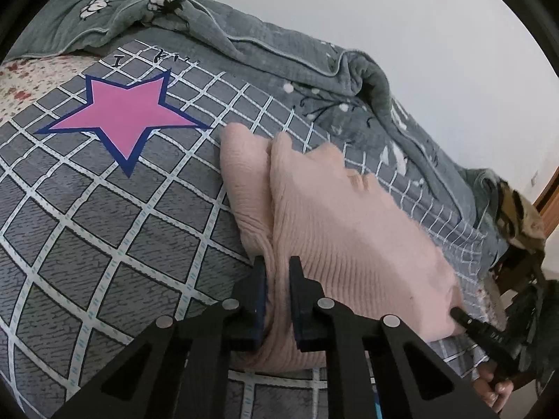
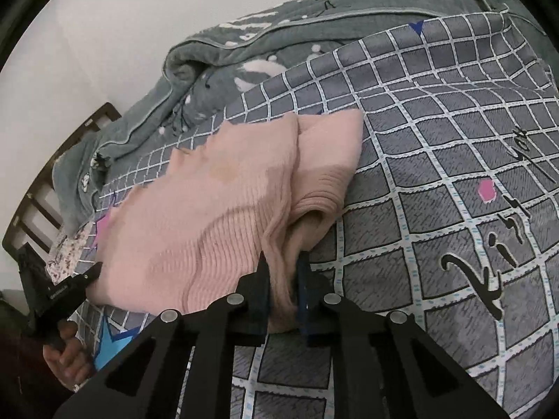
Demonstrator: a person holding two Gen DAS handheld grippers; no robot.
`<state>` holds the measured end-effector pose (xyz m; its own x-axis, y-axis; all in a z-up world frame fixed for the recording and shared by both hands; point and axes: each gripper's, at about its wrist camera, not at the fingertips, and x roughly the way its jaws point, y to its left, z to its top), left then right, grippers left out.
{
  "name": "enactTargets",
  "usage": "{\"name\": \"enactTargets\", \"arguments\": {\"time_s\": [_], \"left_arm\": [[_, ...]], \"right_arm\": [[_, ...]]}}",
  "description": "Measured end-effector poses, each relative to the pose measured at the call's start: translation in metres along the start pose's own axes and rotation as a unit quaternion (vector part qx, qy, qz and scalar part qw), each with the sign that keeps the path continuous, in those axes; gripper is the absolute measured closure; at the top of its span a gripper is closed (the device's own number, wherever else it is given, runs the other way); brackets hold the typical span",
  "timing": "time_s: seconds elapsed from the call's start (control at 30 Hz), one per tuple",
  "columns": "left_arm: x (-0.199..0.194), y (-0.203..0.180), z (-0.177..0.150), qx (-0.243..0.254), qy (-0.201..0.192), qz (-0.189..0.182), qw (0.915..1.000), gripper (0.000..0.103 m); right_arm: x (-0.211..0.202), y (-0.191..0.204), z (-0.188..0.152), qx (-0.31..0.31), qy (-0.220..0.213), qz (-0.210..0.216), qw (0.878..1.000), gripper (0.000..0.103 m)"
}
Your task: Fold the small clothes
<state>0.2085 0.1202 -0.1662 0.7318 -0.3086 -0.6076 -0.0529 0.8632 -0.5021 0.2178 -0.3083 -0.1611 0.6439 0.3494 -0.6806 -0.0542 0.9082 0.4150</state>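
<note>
Bed: a grey bedspread with a white grid print (image 1: 104,216) is spread flat; a rumpled grey-green quilt (image 1: 265,52) is bunched at its far side.
Garment: a pale pink ribbed knit sweater (image 1: 335,230) is laid on the bedspread, its near hem stretched between the two tongs, its length running away from them.
Left tongs (image 1: 277,269): clenched on the hem's left corner.
Right tongs (image 2: 284,265): clenched on bunched knit at the right corner.
Next move: judged equally near for both hands; the hem is probably to be lifted forward.
</note>
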Motion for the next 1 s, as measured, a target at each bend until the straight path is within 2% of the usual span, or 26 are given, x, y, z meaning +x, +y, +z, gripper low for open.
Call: {"name": "enactTargets", "arguments": {"time_s": [0.27, 0.5, 0.6, 0.67, 0.7, 0.73, 0.8, 0.83, 0.9, 0.97, 1.0], "left_arm": [[-0.027, 0.004, -0.009, -0.017, -0.006, -0.029, 0.9994, 0.093], [-0.063, -0.002, -0.04, 0.01, -0.013, -0.036, 0.9992, 0.093], [-0.075, -0.002, -0.056, 0.016, -0.01, -0.031, 0.9993, 0.093], [-0.075, -0.006, -0.058, 0.032, -0.009, -0.014, 0.9993, 0.091], [-0.074, -0.008, -0.058, 0.04, -0.008, -0.007, 0.9991, 0.089], [-0.072, -0.009, -0.057, 0.047, -0.007, 0.004, 0.9989, 0.083], [-0.066, -0.008, -0.052, 0.048, -0.006, 0.015, 0.9987, 0.077], [-0.064, -0.007, -0.048, 0.046, -0.006, 0.015, 0.9988, 0.074], [-0.06, -0.006, -0.041, 0.04, -0.004, 0.012, 0.9991, 0.069], [-0.053, -0.006, -0.031, 0.035, -0.004, 0.006, 0.9994, 0.055], [-0.049, -0.006, -0.025, 0.033, -0.006, 0.007, 0.9994, 0.053]], "right_arm": [[-0.032, 0.009, -0.012, -0.002, -0.018, 0.011, 1.0, 0.092], [-0.068, 0.003, -0.043, -0.001, -0.023, 0.02, 1.0, 0.092], [-0.084, -0.001, -0.061, 0.0, -0.024, 0.02, 1.0, 0.092], [-0.091, 0.0, -0.069, -0.005, -0.026, 0.009, 1.0, 0.091], [-0.092, 0.001, -0.071, -0.01, -0.028, -0.004, 1.0, 0.091], [-0.094, 0.003, -0.072, -0.022, -0.034, -0.02, 0.999, 0.091], [-0.099, 0.004, -0.072, -0.036, -0.047, -0.026, 0.998, 0.089], [-0.102, 0.004, -0.07, -0.04, -0.054, -0.027, 0.997, 0.087], [-0.107, 0.005, -0.063, -0.044, -0.068, -0.029, 0.996, 0.075], [-0.104, 0.007, -0.051, -0.048, -0.069, -0.03, 0.996, 0.072], [-0.102, 0.008, -0.045, -0.05, -0.067, -0.03, 0.996, 0.072]]}}
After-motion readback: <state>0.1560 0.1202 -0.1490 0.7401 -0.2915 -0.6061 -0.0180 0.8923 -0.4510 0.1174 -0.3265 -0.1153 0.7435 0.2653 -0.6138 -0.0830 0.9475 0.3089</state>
